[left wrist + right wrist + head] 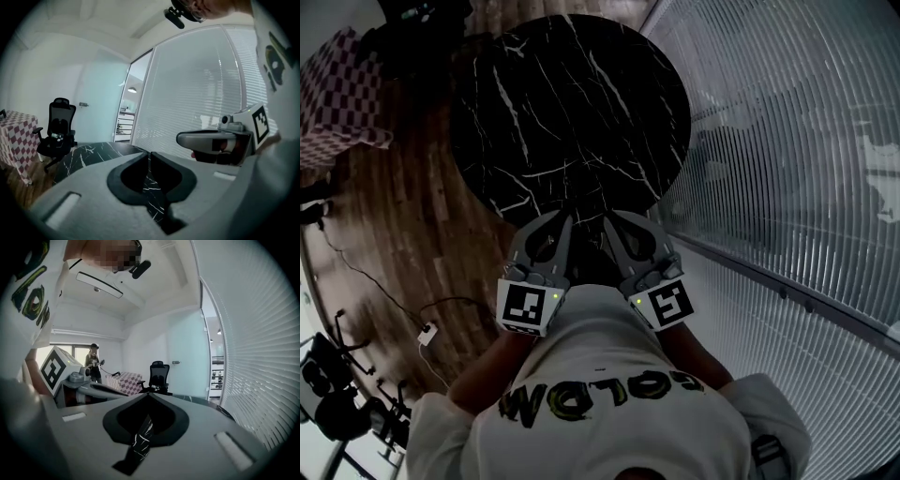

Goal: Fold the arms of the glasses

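No glasses show in any view. In the head view my left gripper [565, 218] and right gripper [610, 221] are held side by side in front of the person's chest, over the near edge of a round black marble table [572, 103]. Both point toward the table, a little below level. In the left gripper view the jaws of the left gripper [149, 153] meet at the tips with nothing between them. The right gripper [147, 394] is shut and empty too. Each gripper shows at the side of the other's view.
A wall of white blinds [787, 141] runs along the right of the table. A table with a checkered cloth [337, 94] and a black office chair [56, 126] stand beyond on the wood floor. A person [93, 363] stands at the back. Cables [422, 328] lie on the floor.
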Tool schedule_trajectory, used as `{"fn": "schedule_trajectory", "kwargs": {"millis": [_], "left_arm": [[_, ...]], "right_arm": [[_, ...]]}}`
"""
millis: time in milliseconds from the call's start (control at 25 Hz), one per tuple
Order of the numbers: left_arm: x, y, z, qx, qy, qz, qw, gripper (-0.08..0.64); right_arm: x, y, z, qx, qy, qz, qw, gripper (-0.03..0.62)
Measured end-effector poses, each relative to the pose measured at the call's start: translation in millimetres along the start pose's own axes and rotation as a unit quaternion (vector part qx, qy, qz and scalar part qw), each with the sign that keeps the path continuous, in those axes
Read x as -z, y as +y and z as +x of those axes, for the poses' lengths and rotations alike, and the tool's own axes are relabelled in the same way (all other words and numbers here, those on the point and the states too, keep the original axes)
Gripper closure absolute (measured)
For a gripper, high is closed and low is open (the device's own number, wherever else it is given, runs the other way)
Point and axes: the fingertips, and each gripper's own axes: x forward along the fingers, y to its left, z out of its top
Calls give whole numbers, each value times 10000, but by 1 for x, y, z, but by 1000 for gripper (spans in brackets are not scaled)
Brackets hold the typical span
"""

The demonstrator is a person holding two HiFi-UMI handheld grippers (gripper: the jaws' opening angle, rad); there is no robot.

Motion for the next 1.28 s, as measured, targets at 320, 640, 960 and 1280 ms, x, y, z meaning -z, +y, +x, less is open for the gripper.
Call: {"fn": "schedule_trajectory", "kwargs": {"millis": [320,640,960,1280], "left_arm": [[54,24,40,-97,693,-267,9972,505],[125,49,72,-200,1430,-357,9889,485],[198,69,106,-282,2018,-694,9766,462],[238,78,124,-430,2339,-1168,9643,462]], "right_arm": [[49,-32,23,7,437,-142,9989,591],[102,-50,42,-34,848,-168,9963,589],[152,-63,58,32,1088,63,9940,589],[174,-65,55,103,1380,381,9896,591]]}}
